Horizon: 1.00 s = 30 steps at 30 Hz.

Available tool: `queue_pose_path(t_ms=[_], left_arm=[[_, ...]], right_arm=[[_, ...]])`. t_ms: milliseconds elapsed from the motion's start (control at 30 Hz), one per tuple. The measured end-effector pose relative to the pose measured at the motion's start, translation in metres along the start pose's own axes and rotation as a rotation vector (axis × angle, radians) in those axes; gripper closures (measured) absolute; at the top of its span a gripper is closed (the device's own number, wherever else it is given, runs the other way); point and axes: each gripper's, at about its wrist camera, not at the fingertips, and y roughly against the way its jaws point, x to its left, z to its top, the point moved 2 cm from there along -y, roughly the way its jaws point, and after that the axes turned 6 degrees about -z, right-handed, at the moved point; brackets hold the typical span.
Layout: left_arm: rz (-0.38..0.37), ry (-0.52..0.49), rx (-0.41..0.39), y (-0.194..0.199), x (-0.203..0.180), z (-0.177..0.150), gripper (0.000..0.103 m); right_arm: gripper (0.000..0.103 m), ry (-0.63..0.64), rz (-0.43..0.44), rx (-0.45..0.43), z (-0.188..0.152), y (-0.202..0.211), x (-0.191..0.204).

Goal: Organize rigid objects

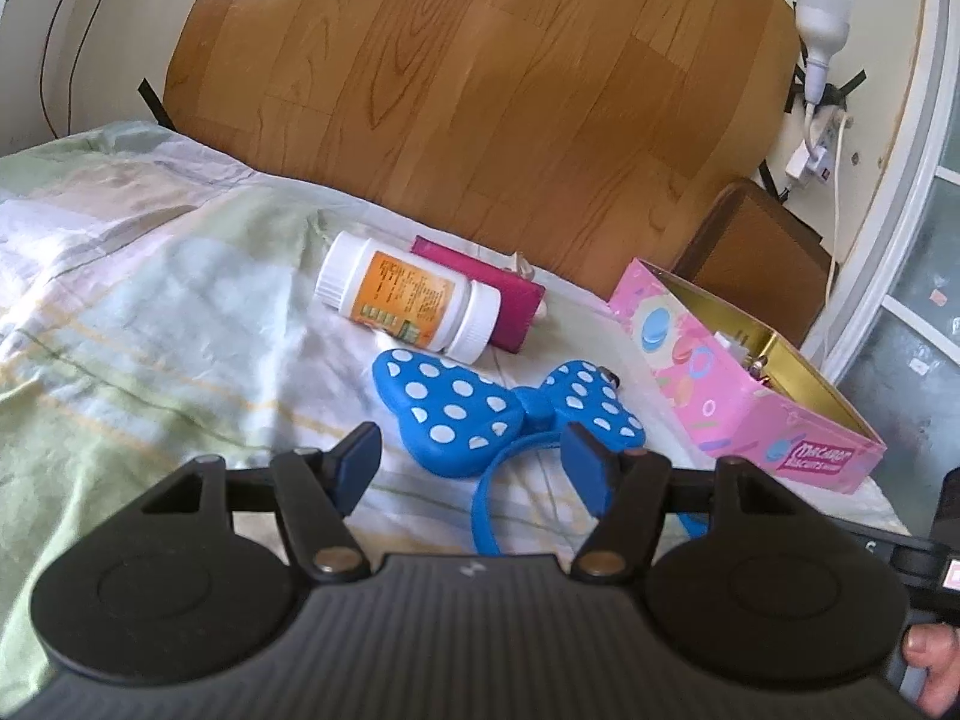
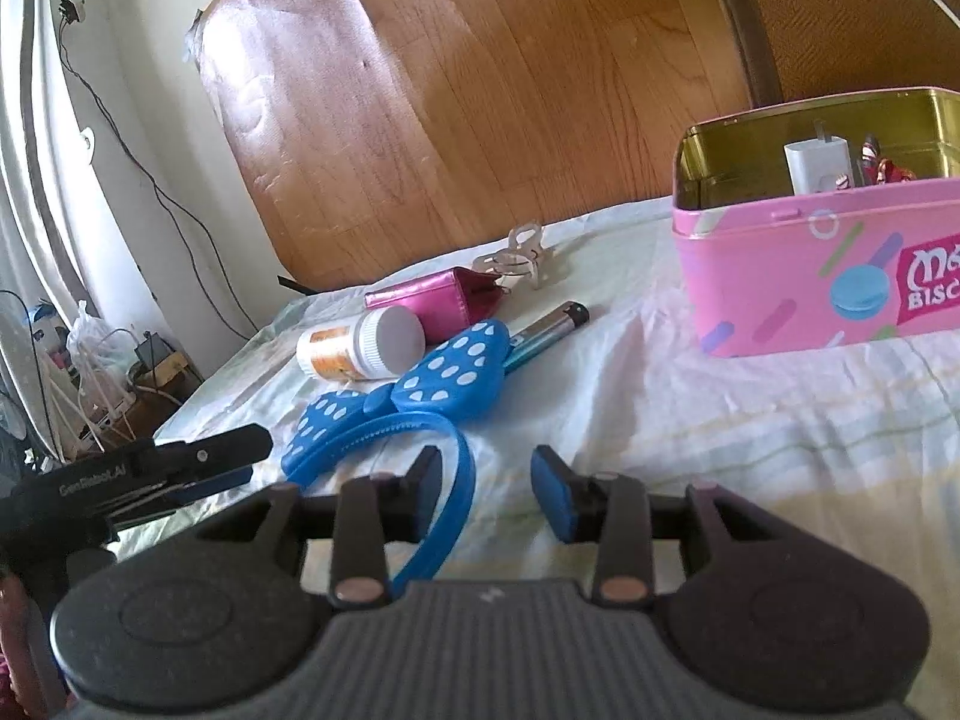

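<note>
left wrist view first: your left hand-held gripper [image 1: 474,453] hangs low over the bed [image 1: 150,312] with its jaws standing wide apart and nothing pinched between them. right in front of the blue pads is the blue polka-dot bow headband [image 1: 480,402], lying flat on the sheet, with its band curving back under the gripper between the two fingers. past it, a white pill bottle [image 1: 408,297] with an orange label lies on its side, touching a magenta wallet [image 1: 510,294] behind it. off to the right sits the pink biscuit tin [image 1: 720,384], lid off, gold inside, with a few small things in it.

right wrist view: your right hand-held gripper [image 2: 489,480] is parted a bit, narrower than the left one, and holds nothing. the headband's band passes just by the left finger, and i can't tell if it touches the pad. the sheet shows bare between the fingers. from here you also see a teal and black pen-like tube [image 2: 549,330] poking out from behind the bow, and a clear hair claw clip [image 2: 519,255] beyond the wallet near the wooden board [image 2: 480,90]. the tin stands well apart to the right, upright, with a white charger plug [image 2: 819,165] and something small and red inside. your left gripper shows at the left edge, beside the bow.

nothing from the pile on the sheet is in the tin.
</note>
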Motion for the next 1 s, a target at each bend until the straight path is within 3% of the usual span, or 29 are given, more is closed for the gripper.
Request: queue_pose_path(t_ms=[1000], left_arm=[[-0.065, 0.022, 0.011, -0.0021, 0.0039, 0.0012, 0.035]], right_arm=[[0.066, 0.001, 0.004, 0.014, -0.001, -0.0053, 0.0016]])
